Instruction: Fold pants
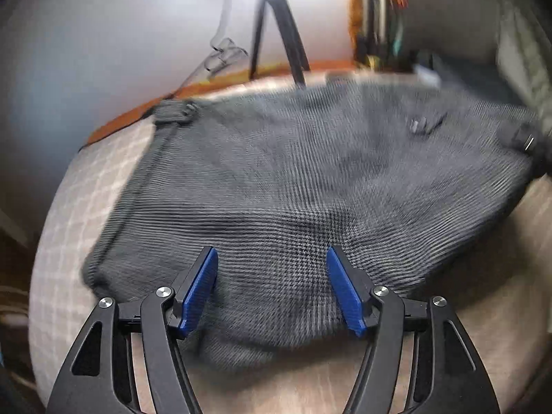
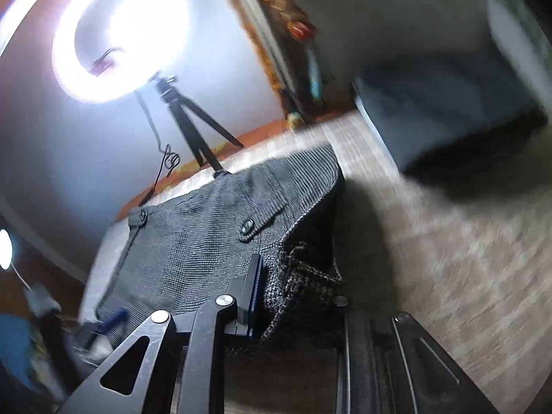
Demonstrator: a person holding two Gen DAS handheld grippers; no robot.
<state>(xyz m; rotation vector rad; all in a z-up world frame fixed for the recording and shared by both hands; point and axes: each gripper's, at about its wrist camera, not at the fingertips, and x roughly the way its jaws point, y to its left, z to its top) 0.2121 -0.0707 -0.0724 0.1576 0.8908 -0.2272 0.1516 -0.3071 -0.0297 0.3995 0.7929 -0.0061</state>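
Note:
Grey checked pants [image 1: 276,186] lie spread on a beige checked surface [image 1: 69,227], with a buttoned pocket flap [image 1: 422,124]. My left gripper [image 1: 272,286] is open just above the near part of the pants, its blue pads [image 1: 201,289] either side of the cloth and empty. My right gripper [image 2: 267,293] is shut on the pants' edge [image 2: 296,286], which is bunched over the jaws and lifted off the surface; the rest of the pants [image 2: 207,227] slopes away from it. The right gripper also shows at the right edge of the left wrist view [image 1: 528,141]. Both views are blurred.
A lit ring light [image 2: 120,34] on a black tripod [image 2: 200,138] stands at the far edge of the surface. A dark box [image 2: 445,114] sits at the far right. An orange strip [image 1: 145,110] runs along the back edge by the white wall.

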